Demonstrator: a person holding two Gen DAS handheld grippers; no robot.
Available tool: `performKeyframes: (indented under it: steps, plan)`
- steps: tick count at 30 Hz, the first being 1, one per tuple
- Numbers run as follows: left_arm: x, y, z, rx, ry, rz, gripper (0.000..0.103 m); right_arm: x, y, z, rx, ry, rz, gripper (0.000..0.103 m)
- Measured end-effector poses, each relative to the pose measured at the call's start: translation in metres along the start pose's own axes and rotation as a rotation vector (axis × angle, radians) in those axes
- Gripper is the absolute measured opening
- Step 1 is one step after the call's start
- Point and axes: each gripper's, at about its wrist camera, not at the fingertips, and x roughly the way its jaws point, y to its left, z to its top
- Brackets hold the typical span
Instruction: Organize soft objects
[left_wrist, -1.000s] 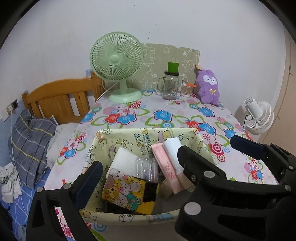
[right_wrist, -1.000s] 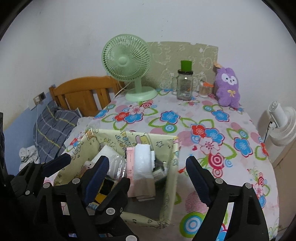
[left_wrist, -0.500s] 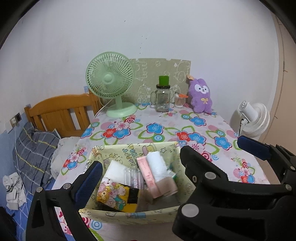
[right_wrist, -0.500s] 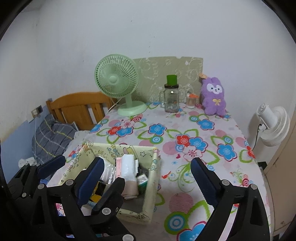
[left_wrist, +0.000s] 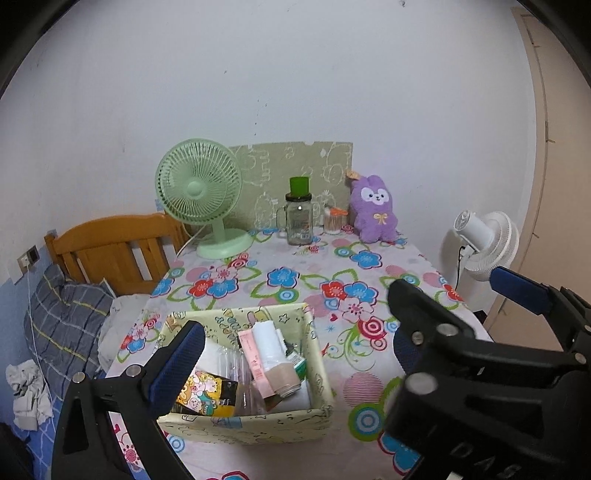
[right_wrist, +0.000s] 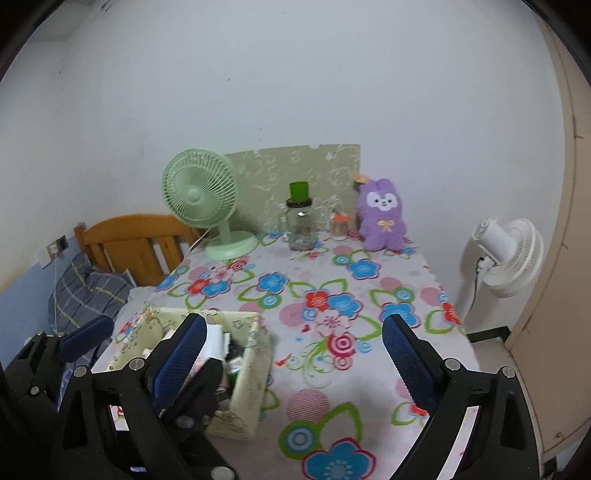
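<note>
A pale yellow fabric storage box (left_wrist: 243, 424) (right_wrist: 245, 402) stands near the table's front edge, filled with packets, a white roll and a pink tube. A purple plush rabbit (left_wrist: 373, 210) (right_wrist: 382, 219) sits upright at the table's far right, against the wall. My left gripper (left_wrist: 295, 354) is open and empty, held above and in front of the box. My right gripper (right_wrist: 295, 350) is open and empty, to the right of the box. The left gripper also shows at the lower left of the right wrist view.
A green desk fan (left_wrist: 203, 195), a glass jar with a green lid (left_wrist: 299, 218) and a small container (left_wrist: 334, 221) stand along the back of the floral tablecloth (left_wrist: 317, 288). A white floor fan (left_wrist: 484, 240) is right of the table; a wooden bed (left_wrist: 110, 247) is left.
Both grippers have pulled back and risen away from the box, which now looks smaller and lower in both views. Both stay open and empty.
</note>
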Motion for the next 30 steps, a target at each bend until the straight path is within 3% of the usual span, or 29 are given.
performKeyframes:
  steps: [18,30]
  plan:
    - [-0.032,-0.021,0.009,0.006,-0.065,0.007,0.103,-0.057,-0.062,-0.002,0.093,-0.104,-0.106,0.100]
    - [-0.037,-0.020,0.004,-0.016,-0.063,0.002,0.103,-0.071,-0.071,-0.012,0.095,-0.103,-0.150,0.101]
